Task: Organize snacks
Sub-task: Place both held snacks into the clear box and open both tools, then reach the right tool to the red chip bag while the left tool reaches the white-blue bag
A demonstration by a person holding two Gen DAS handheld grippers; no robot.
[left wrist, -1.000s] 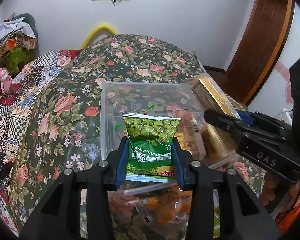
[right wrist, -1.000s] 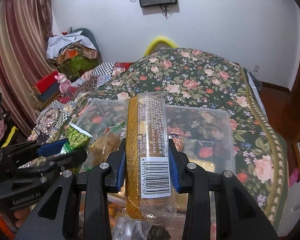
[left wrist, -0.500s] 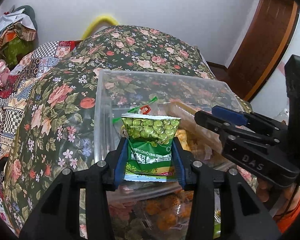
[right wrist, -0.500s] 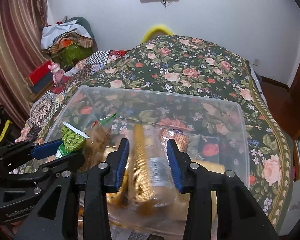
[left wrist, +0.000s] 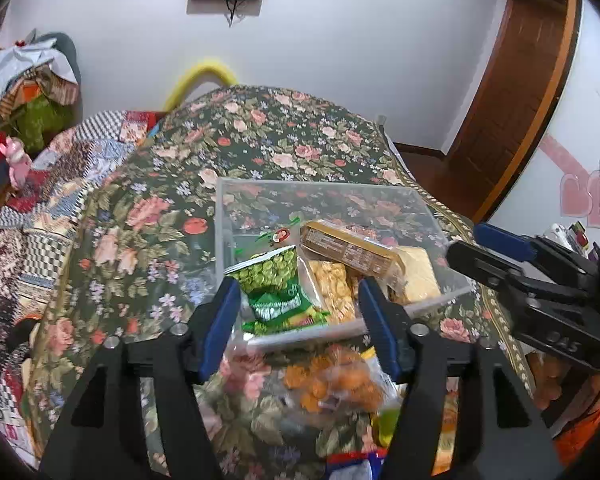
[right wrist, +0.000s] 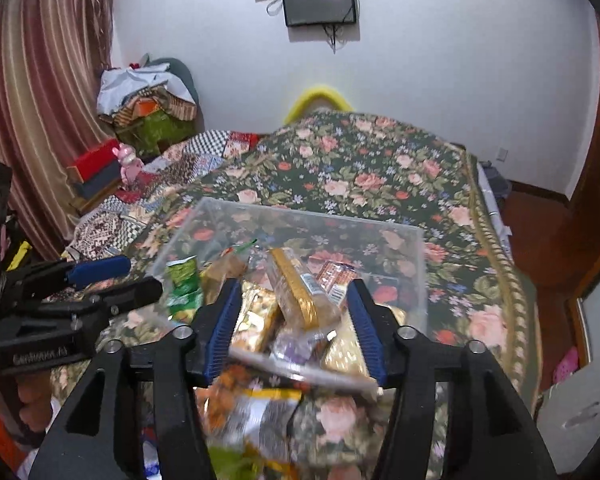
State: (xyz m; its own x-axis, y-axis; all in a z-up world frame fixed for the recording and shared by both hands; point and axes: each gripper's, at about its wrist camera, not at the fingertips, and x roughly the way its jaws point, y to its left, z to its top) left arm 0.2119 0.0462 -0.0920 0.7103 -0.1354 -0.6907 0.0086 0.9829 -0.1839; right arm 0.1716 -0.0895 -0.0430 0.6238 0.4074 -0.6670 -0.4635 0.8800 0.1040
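Observation:
A clear plastic bin (left wrist: 320, 188) (right wrist: 304, 214) stands on the floral bedspread and holds several snack packets. The green pea packet (left wrist: 278, 288) (right wrist: 184, 282) leans inside its near left corner. My left gripper (left wrist: 298, 292) (right wrist: 144, 274) hangs just before the bin; its jaws are opening and the pads stand clear of the pea packet. The long golden biscuit packet (right wrist: 300, 292) (left wrist: 348, 250) lies across the other snacks in the bin. My right gripper (right wrist: 294, 284) (left wrist: 464, 238) is also opening, its pads apart from the biscuit packet.
Loose snack bags, one with orange pieces (left wrist: 332, 380), lie on the bedspread (left wrist: 148, 240) under both grippers. A patchwork quilt (left wrist: 40, 216) and a clothes pile (right wrist: 148, 108) are at the left, a wooden door (left wrist: 516, 80) at the right.
Both grippers opened and let go: the pea packet and the golden biscuit packet dropped into the bin. Both grippers drew back and rose a little.

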